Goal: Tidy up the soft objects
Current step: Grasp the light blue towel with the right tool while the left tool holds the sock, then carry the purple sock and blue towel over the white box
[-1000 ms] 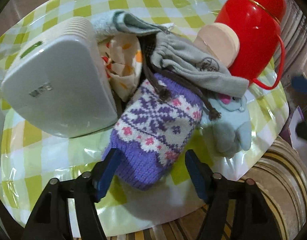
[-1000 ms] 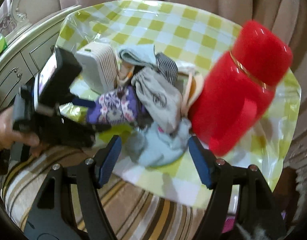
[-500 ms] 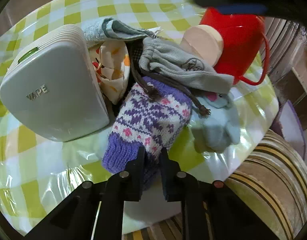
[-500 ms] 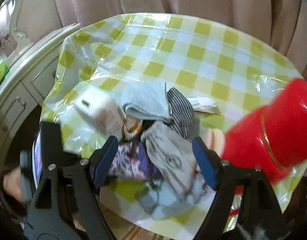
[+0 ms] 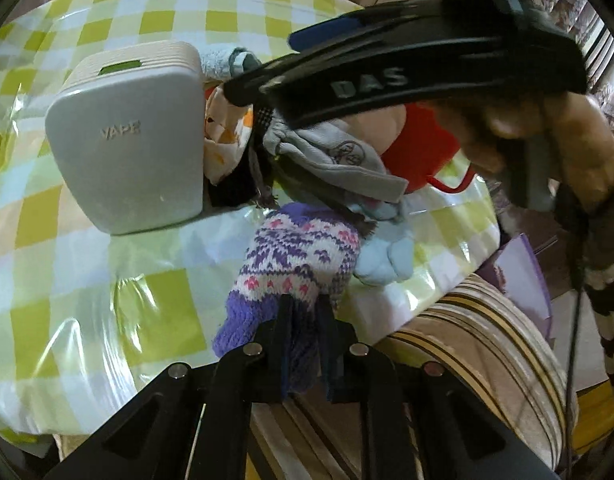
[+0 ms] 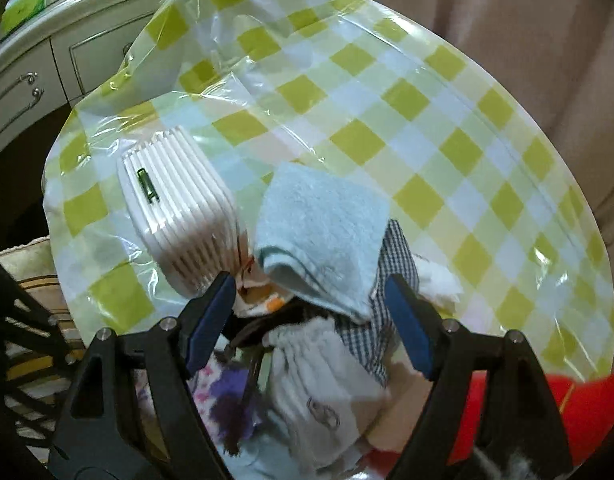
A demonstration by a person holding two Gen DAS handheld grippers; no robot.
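A pile of soft things lies on the green-checked table (image 5: 87,280): a purple knitted mitten (image 5: 303,256), a grey drawstring pouch (image 5: 339,160), a pale blue plush (image 5: 383,256), an orange-patterned cloth (image 5: 227,136) and a light blue towel (image 6: 327,232) over a checked cloth (image 6: 395,264). My left gripper (image 5: 306,312) is shut on the mitten's purple cuff near the table's front edge. My right gripper (image 6: 307,292) is open and hangs over the towel's near fold, touching nothing. In the left wrist view it crosses above the pile, held by a hand (image 5: 547,140).
A white box marked VAPE (image 5: 131,152) stands against the pile's left side. A red flask (image 5: 419,148) stands behind the pile on the right. A striped cushion (image 5: 467,340) lies below the table's edge, and a pale cabinet (image 6: 47,60) stands beyond its far left.
My left gripper has shut on the mitten's cuff and drawn it toward the front edge, away from the pile. My right gripper has swung over from the plush side to above the towel.
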